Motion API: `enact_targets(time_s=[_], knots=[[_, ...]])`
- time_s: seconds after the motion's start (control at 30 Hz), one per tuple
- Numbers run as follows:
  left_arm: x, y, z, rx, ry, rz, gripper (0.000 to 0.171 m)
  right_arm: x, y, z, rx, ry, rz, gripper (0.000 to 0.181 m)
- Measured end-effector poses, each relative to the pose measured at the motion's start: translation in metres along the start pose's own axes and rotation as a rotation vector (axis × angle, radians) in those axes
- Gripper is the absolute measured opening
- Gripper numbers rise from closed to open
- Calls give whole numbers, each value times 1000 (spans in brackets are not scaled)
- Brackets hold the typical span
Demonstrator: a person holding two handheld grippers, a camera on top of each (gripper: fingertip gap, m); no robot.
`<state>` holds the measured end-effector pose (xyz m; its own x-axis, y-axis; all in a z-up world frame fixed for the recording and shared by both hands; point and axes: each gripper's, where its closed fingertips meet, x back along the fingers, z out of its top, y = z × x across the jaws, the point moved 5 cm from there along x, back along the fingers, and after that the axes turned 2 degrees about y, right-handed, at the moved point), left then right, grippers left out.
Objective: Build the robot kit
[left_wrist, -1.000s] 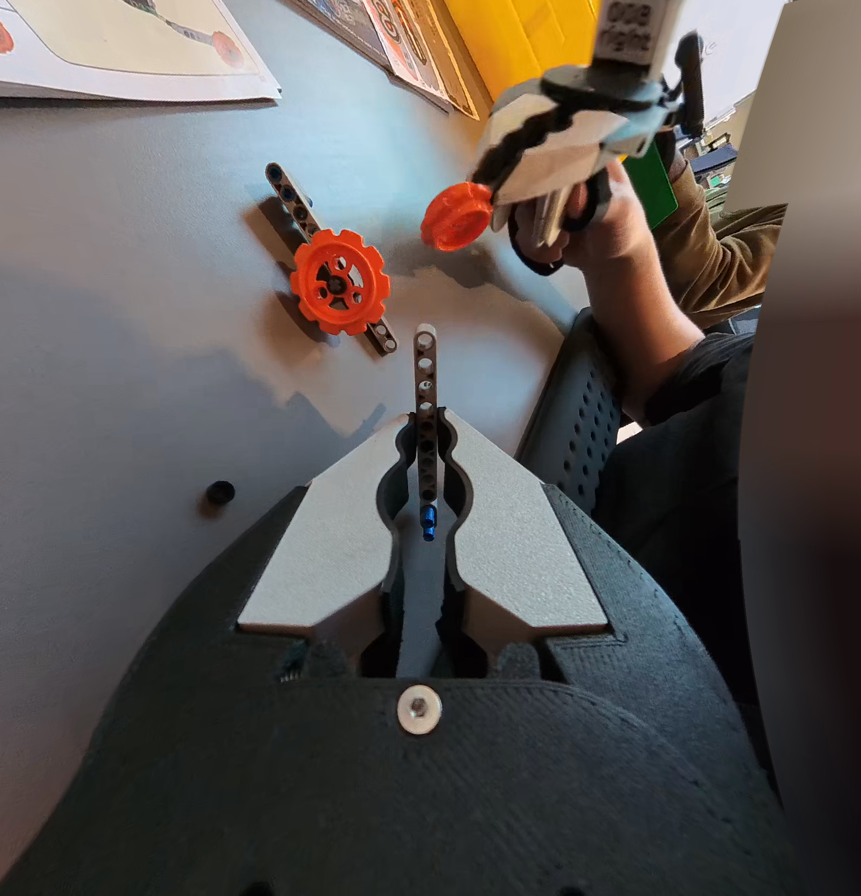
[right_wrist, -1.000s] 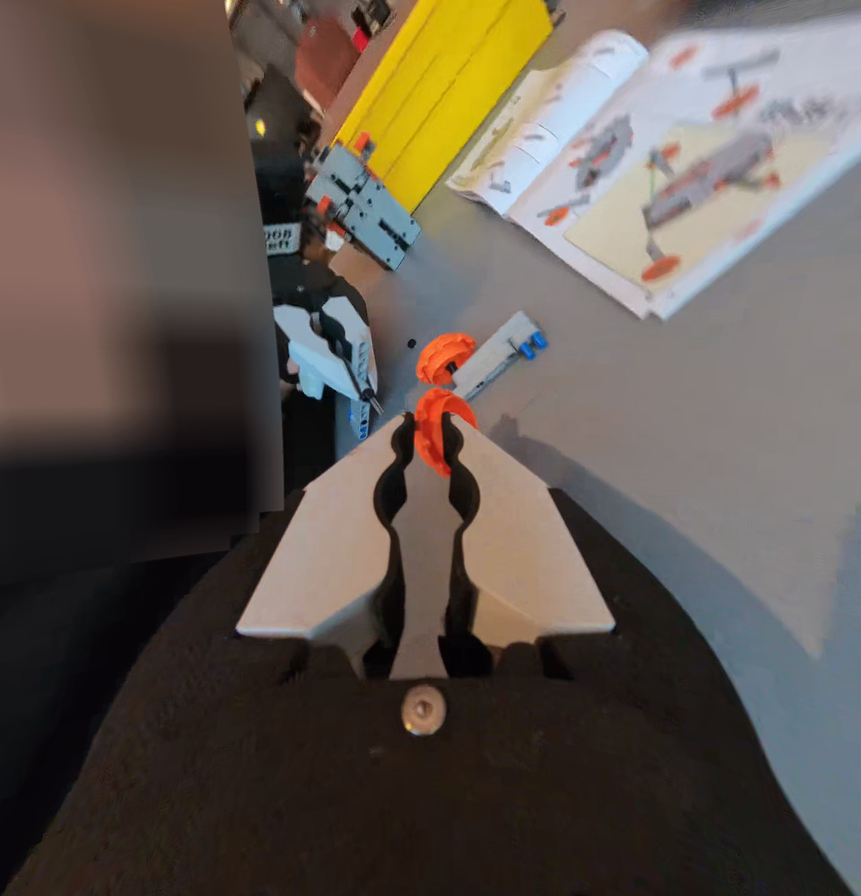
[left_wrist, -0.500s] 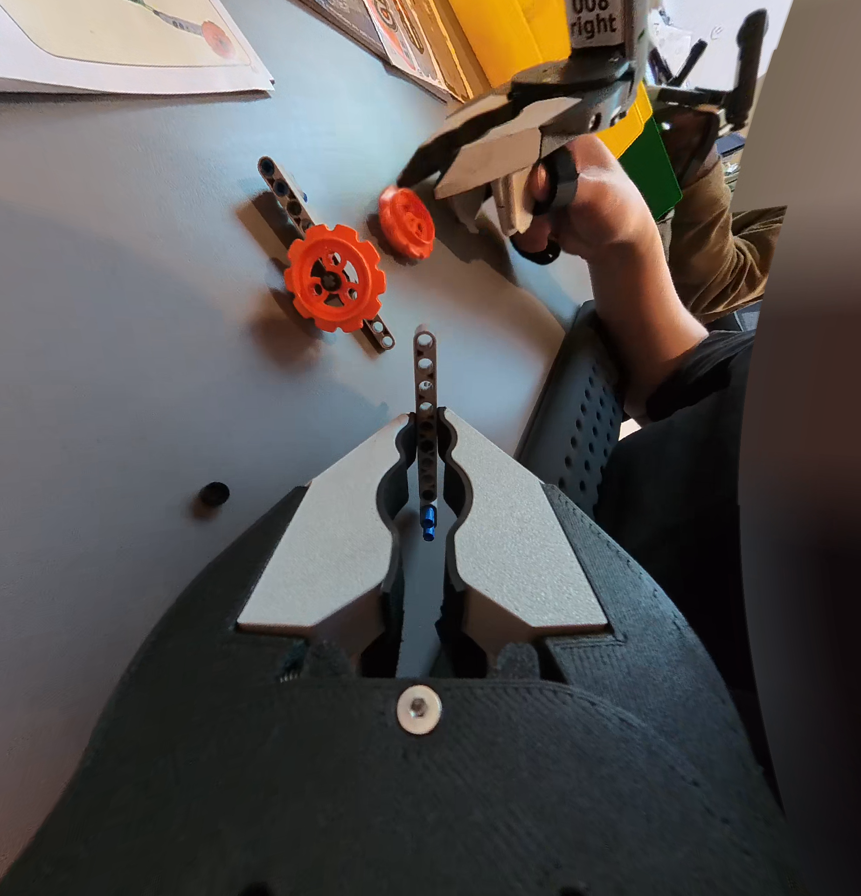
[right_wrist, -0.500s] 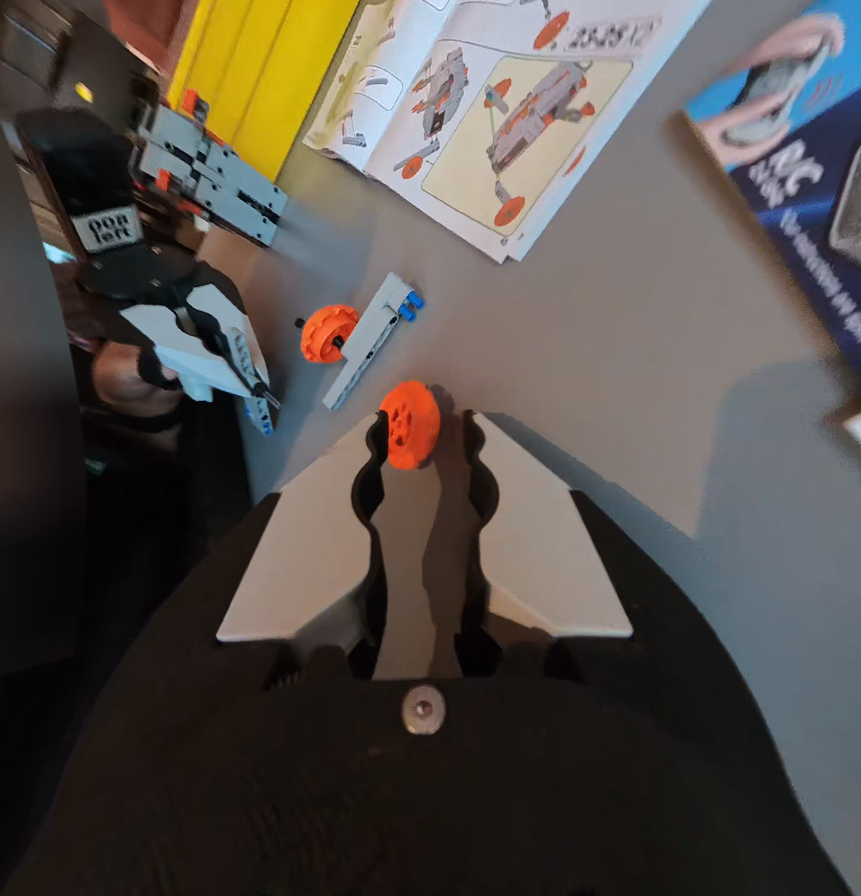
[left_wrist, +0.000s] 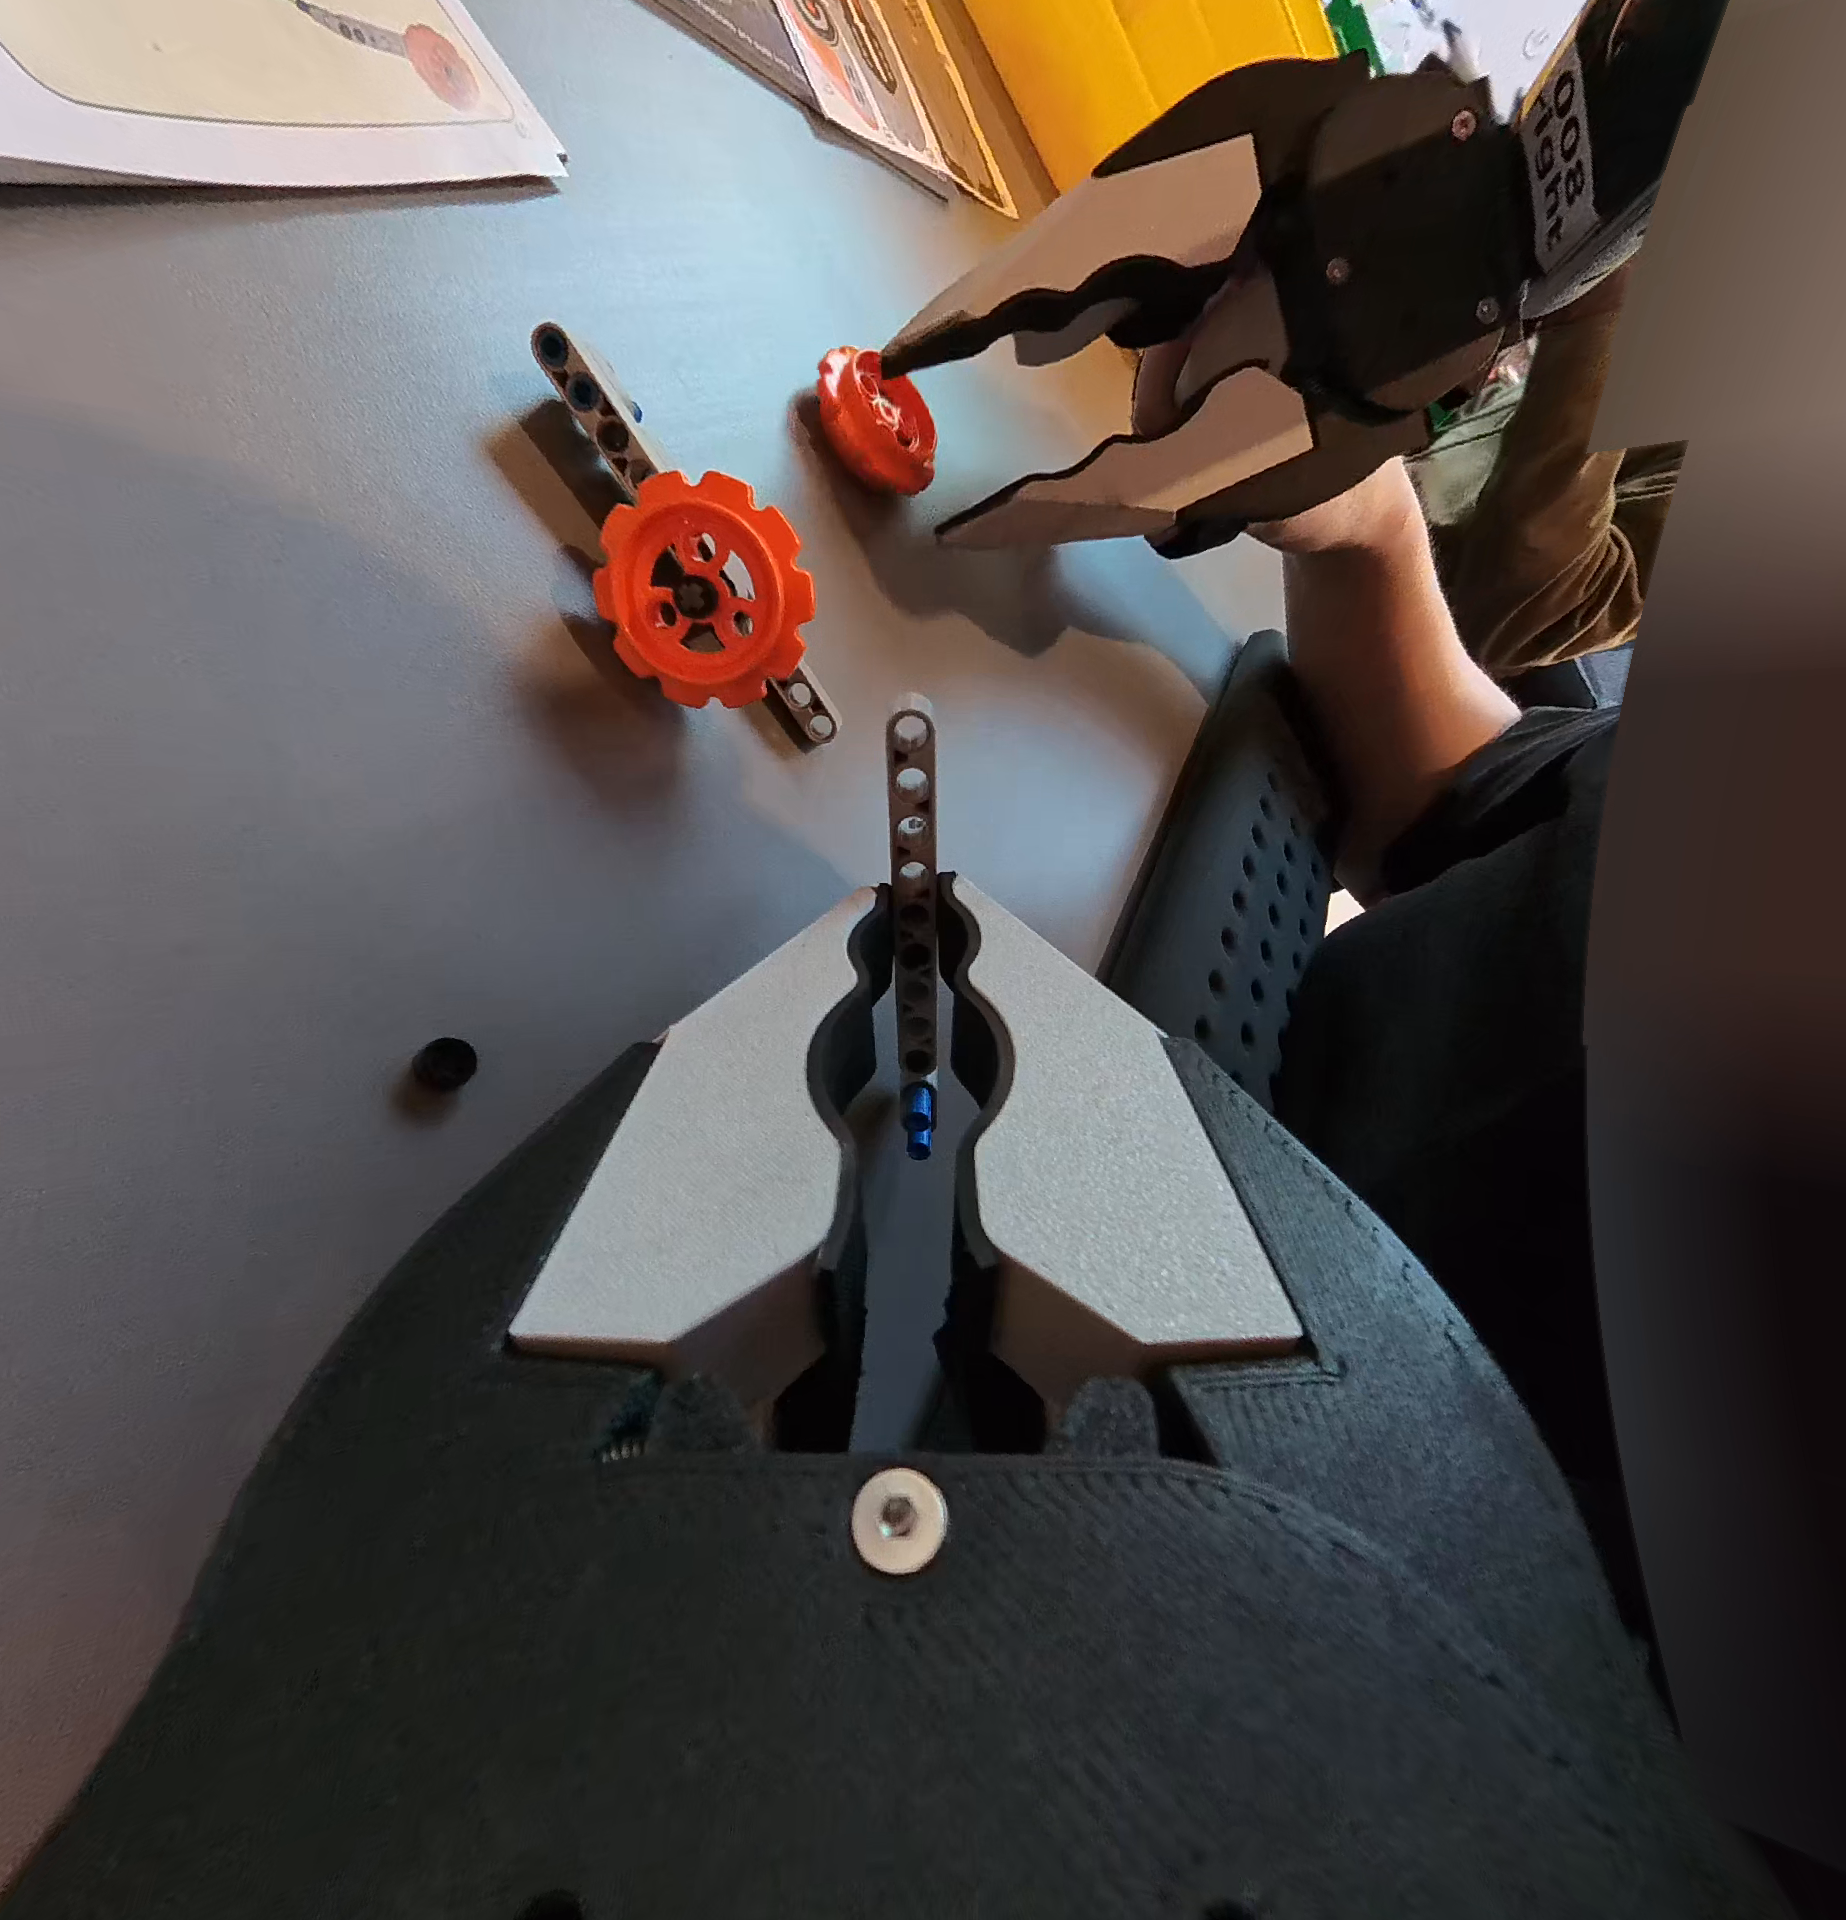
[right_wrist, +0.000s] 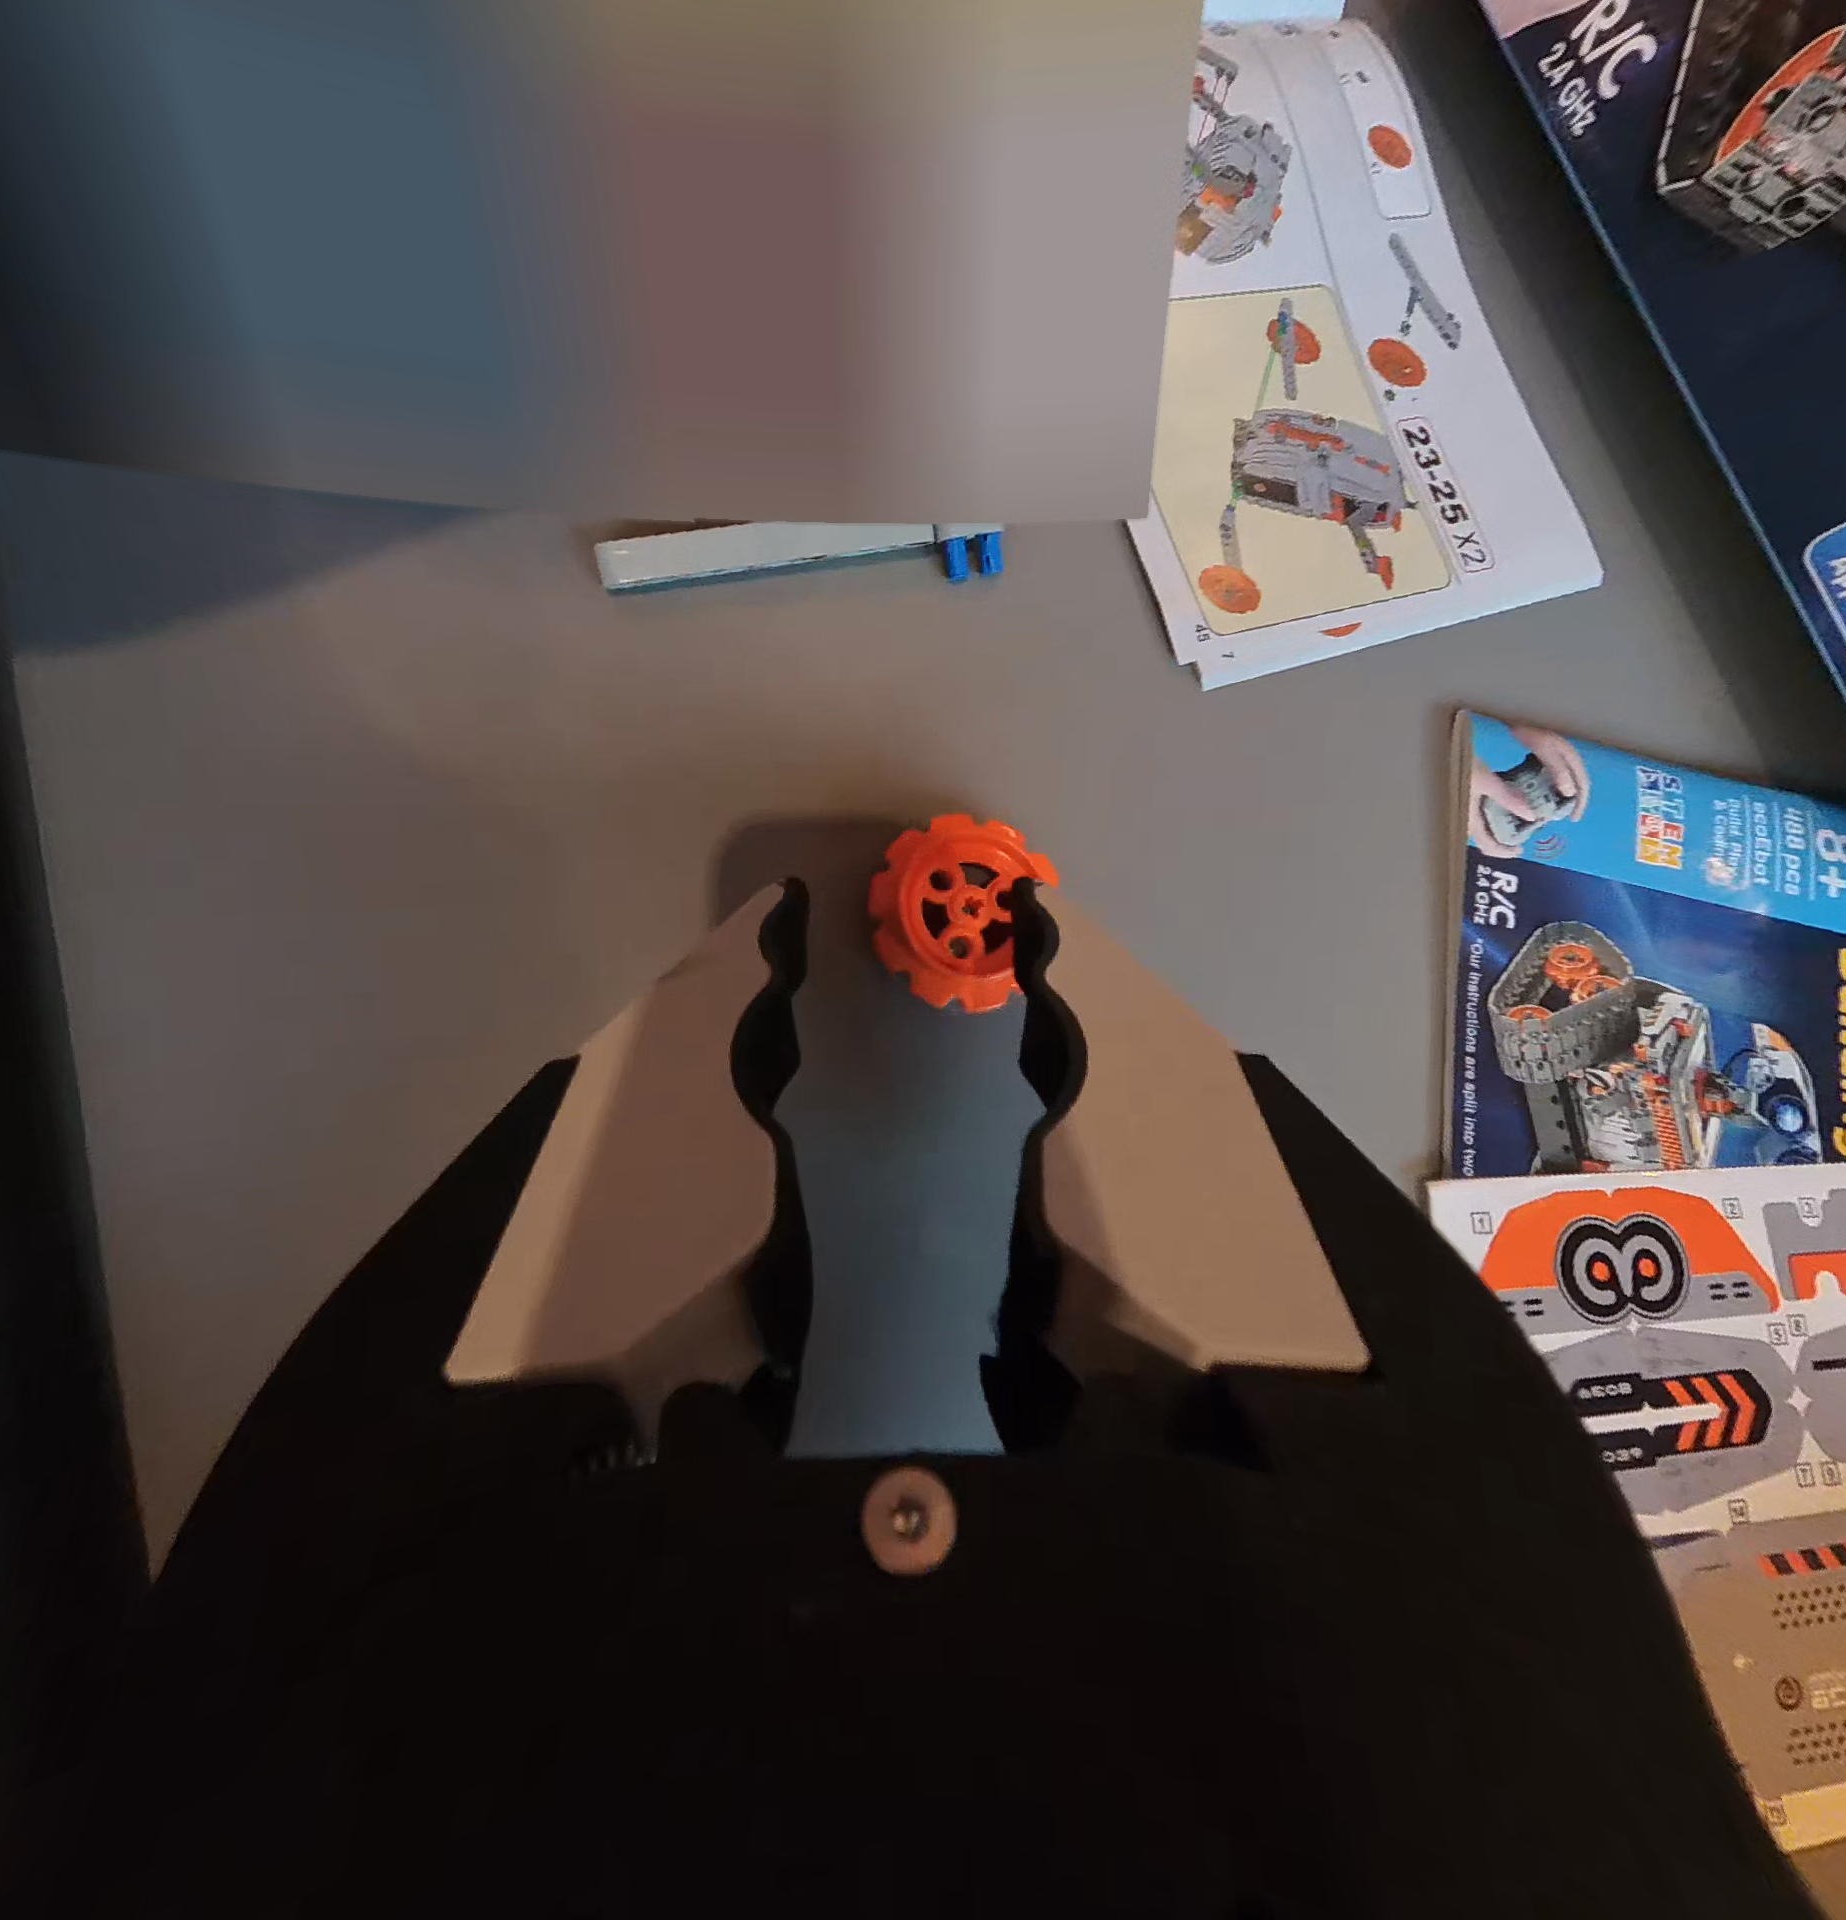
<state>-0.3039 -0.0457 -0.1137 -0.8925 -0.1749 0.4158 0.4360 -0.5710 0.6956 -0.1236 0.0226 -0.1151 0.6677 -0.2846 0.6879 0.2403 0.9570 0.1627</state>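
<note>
**Gray strip pinched, orange wheel let loose**

Left tongs (left_wrist: 911, 894) shut tight on a thin gray strip with holes (left_wrist: 913, 831), its far end poking out past the tips, a small blue peg (left_wrist: 919, 1117) at its near end. Right tongs (right_wrist: 903, 904) spread wide, one tip touching a loose orange wheel (right_wrist: 955, 912) on the gray surface (right_wrist: 379, 831). Near it, a second orange wheel (left_wrist: 703, 601) fixed on another gray strip (left_wrist: 586, 405). A tiny black bit (left_wrist: 444, 1062) alone on the surface. Open booklet (right_wrist: 1345, 416) and a blue leaflet (right_wrist: 1667, 956) off to the right tongs' side.
</note>
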Motion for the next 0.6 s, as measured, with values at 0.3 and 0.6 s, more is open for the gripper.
enact_targets(time_s=[0.3, 0.6], knots=[[-1, -2, -1, 20, -11, 0, 6, -5, -7, 16, -24, 144, 44, 37], [1, -2, 0, 25, 4, -4, 5, -33, -28, 58, -21, 338, 104, 43]])
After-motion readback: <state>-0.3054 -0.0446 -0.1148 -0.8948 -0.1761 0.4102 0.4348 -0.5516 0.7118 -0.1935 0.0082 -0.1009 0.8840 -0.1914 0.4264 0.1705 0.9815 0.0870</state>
